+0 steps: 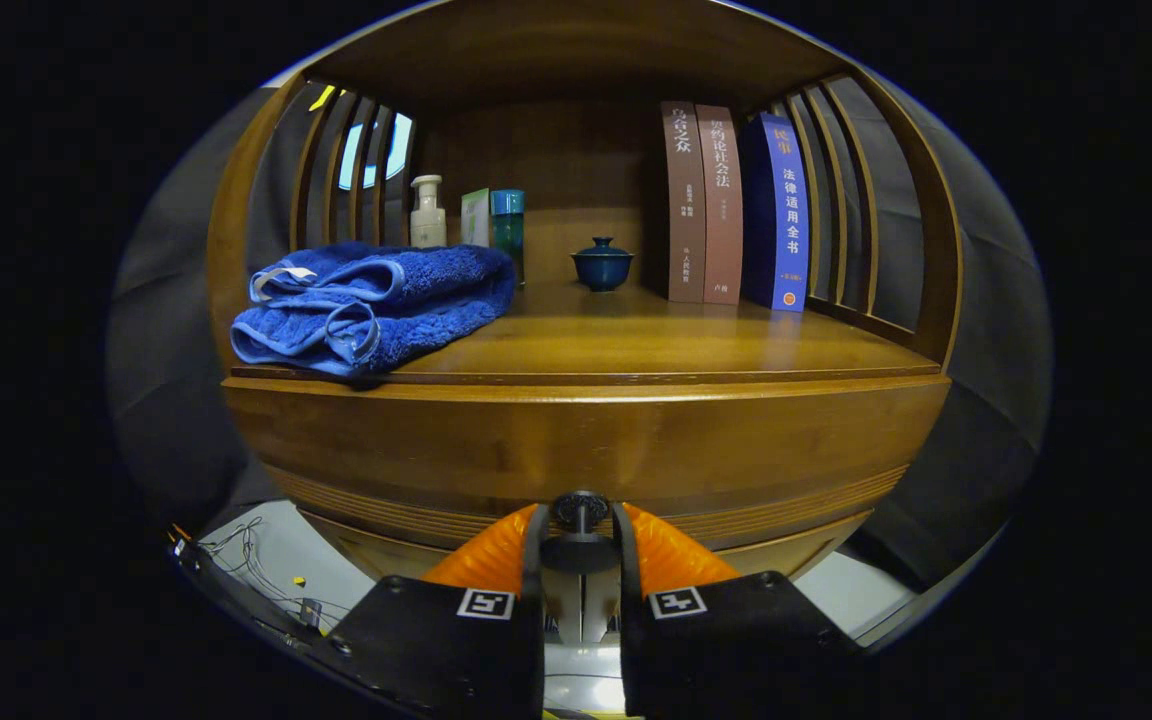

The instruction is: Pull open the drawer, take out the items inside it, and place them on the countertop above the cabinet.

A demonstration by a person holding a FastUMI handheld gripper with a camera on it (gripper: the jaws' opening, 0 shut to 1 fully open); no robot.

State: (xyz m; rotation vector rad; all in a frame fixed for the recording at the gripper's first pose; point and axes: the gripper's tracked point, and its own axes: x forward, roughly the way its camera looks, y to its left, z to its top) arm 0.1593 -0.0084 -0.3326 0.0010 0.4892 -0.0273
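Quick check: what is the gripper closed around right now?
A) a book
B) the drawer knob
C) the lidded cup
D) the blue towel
B: the gripper has both fingers pressed on the dark drawer knob, below the countertop where the towel lies.

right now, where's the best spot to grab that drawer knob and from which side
Grip the dark round knob by its narrow stem, just behind the wider cap, coming straight on at the drawer front. The cap flares past the stem, so it should stop the jaws slipping off on the pull. The gripper already has its jaws closely flanking the knob; whether both press on it is unclear.
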